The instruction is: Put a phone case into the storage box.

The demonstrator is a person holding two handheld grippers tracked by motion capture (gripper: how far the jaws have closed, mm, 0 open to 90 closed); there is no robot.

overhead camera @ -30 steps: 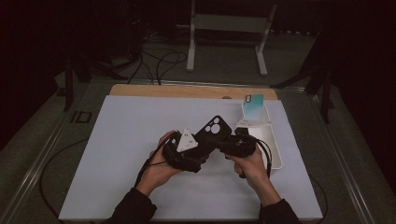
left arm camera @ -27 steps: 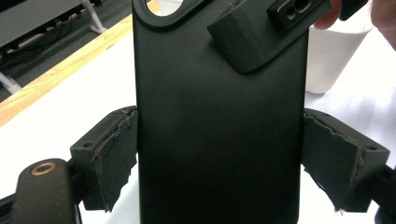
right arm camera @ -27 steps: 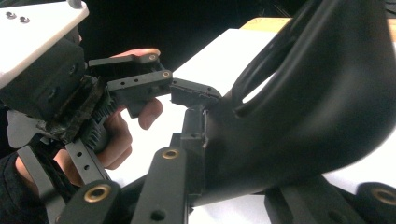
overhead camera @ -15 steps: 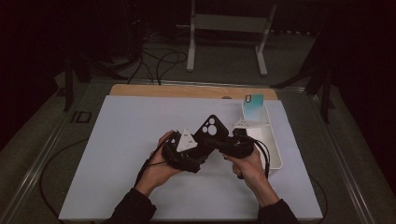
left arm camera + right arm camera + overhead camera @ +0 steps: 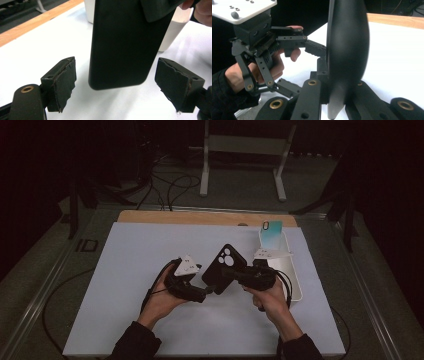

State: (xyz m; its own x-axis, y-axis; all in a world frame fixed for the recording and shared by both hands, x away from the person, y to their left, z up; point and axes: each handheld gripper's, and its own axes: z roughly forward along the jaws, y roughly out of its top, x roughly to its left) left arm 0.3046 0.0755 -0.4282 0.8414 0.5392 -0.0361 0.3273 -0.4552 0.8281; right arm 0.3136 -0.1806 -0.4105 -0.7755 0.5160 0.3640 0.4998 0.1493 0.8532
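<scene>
A black phone case (image 5: 225, 265) is held upright above the white mat, camera cutout at the top. My right gripper (image 5: 229, 273) is shut on its edge; in the right gripper view the case (image 5: 347, 50) stands edge-on, clamped between the two jaws (image 5: 337, 100). My left gripper (image 5: 205, 292) is open, and in its own view the case's lower end (image 5: 122, 45) hangs between the spread pads (image 5: 66, 77) without touching either. The left gripper (image 5: 319, 58) also shows beside the case in the right gripper view, a hand around it.
A white bin (image 5: 295, 275) stands at the mat's right edge, just behind the right hand, with a teal phone case (image 5: 272, 231) leaning in its far end. A wooden board edge (image 5: 200, 217) runs along the back. The white mat (image 5: 125, 270) stretches out to the left.
The left gripper has shifted slightly to the left. The black case stays in the right gripper at about the same place.
</scene>
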